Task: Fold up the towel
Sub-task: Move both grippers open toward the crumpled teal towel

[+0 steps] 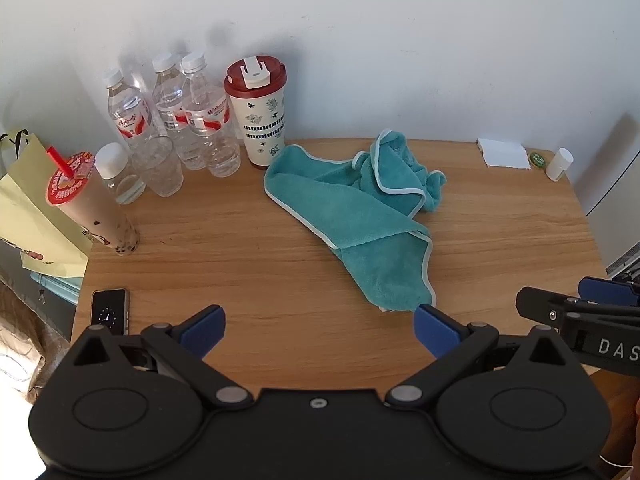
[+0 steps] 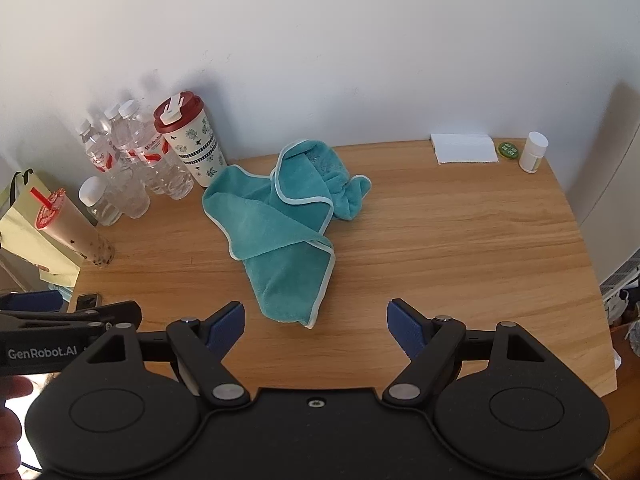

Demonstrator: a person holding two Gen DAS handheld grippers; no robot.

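Nearest me, my left gripper [image 1: 318, 322] and right gripper [image 2: 316, 322] both hang with fingers spread wide, holding nothing. Just beyond them, mid-way across the wooden table [image 2: 460, 232], the teal microfibre towel with pale piping [image 2: 280, 224] lies crumpled, not folded. I judge it needs spreading flat: each gripper should find a corner.

towel [image 1: 352, 216] showing teal w/ pale trim; tumbler [image 1: 262, 118] showing cream floral print, dark red lid; table [image 2: 460, 232] showing light woodgrain; gripper pads [image 1: 202, 330] showing blue.
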